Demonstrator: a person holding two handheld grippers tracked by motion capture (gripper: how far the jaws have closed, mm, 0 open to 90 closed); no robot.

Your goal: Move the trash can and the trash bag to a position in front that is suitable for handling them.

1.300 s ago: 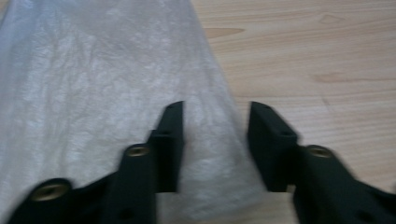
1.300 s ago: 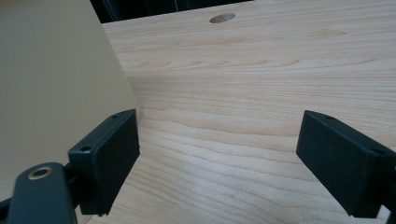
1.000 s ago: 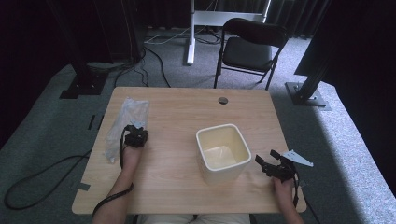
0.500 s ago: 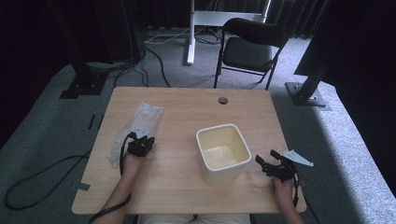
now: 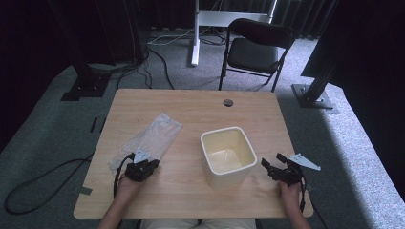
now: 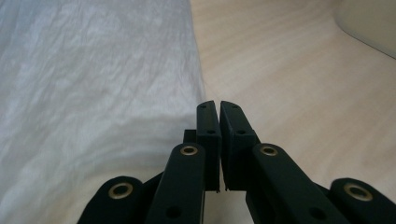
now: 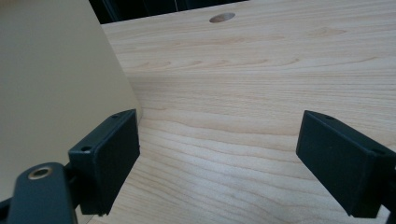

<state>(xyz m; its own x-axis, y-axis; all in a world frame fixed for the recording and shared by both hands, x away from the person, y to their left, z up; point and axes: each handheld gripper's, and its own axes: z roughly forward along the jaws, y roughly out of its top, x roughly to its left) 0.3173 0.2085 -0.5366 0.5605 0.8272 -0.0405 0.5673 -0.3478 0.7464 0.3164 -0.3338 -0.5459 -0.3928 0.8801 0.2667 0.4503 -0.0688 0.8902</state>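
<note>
I have the left gripper (image 6: 219, 109) clenched on the near corner of the clear plastic bag (image 5: 148, 138), left of the cream tub (image 5: 228, 155), the right gripper (image 7: 217, 163) released just right of it; next I judge dragging the bag tubward.

one plastic bag (image 5: 147, 140), one cream tub (image 5: 228, 155), one folding chair (image 5: 255, 51).

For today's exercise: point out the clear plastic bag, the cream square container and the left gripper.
clear plastic bag (image 5: 152, 136): high view, middle of the crinkled film.
cream square container (image 5: 207, 158): high view, its left rim.
left gripper (image 6: 219, 106): left gripper view, between the jaw tips.
</note>
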